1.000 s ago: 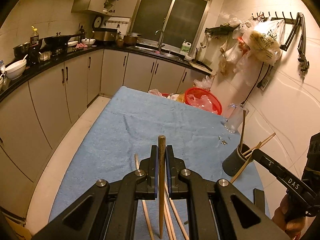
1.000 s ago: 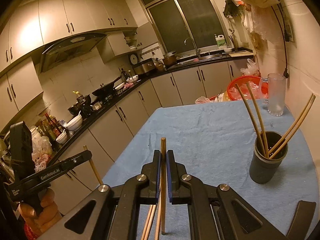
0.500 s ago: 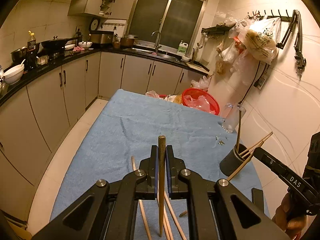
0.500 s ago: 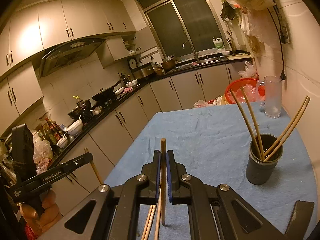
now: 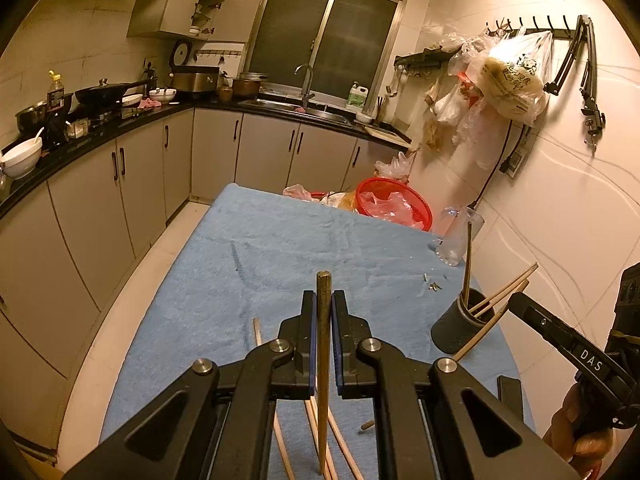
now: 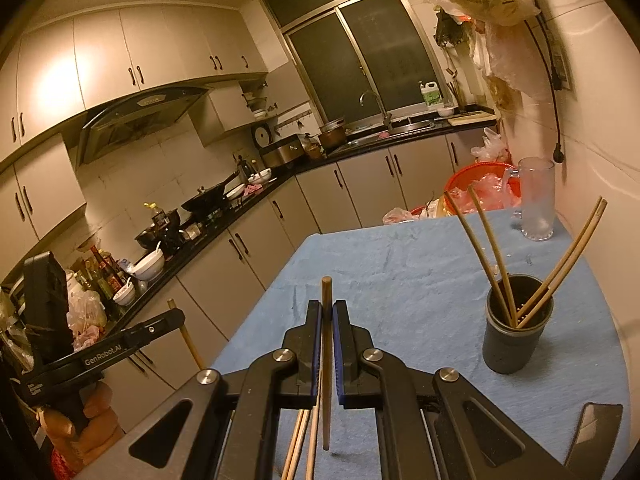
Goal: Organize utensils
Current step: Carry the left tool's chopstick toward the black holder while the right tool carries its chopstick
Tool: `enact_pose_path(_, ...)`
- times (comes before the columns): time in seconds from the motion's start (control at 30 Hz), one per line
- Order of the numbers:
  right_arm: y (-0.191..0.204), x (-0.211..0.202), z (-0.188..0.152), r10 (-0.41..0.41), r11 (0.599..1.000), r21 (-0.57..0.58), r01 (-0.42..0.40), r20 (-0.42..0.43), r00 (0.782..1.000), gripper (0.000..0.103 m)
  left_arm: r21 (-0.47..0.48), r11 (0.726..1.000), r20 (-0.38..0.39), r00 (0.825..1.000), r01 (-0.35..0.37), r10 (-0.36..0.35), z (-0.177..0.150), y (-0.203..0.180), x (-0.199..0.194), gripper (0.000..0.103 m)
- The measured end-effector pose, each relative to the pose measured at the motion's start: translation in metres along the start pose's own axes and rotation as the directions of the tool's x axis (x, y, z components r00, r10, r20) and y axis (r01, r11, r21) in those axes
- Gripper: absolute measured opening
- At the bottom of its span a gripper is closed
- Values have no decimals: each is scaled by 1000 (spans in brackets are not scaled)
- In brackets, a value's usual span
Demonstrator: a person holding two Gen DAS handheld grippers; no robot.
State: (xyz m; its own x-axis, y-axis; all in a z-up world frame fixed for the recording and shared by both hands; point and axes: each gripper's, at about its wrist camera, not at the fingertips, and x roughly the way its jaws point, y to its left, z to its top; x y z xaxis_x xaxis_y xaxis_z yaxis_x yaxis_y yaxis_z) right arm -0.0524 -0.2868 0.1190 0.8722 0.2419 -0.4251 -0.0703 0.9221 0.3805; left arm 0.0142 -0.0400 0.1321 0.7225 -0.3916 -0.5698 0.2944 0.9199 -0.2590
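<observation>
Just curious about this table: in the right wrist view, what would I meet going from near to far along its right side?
Dark holder with chopsticks → clear glass mug → red basket past the table's far edge.

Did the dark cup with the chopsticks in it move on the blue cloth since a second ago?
No. The dark cup stands in the same place on the blue cloth, same side of the glass mug; only the camera shifted slightly.

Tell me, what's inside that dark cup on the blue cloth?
The dark cup holds four wooden chopsticks, two leaning left and two leaning right, sticking well above its rim. Their lower ends and the cup's bottom are hidden by its wall.
</observation>
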Motion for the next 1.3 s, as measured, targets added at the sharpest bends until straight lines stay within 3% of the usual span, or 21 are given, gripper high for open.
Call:
enact_pose_path(0.67, -33, -31, 13, -50, 997, 61, 46, 64, 997, 6, 45, 998, 3, 999, 39, -40, 15, -33, 1, 7)
enact_pose_path(1.3, -98, -110, 68, -183, 978, 139, 153, 235, 955, 6, 159, 974, 25, 986, 160, -166, 70, -146, 26, 7)
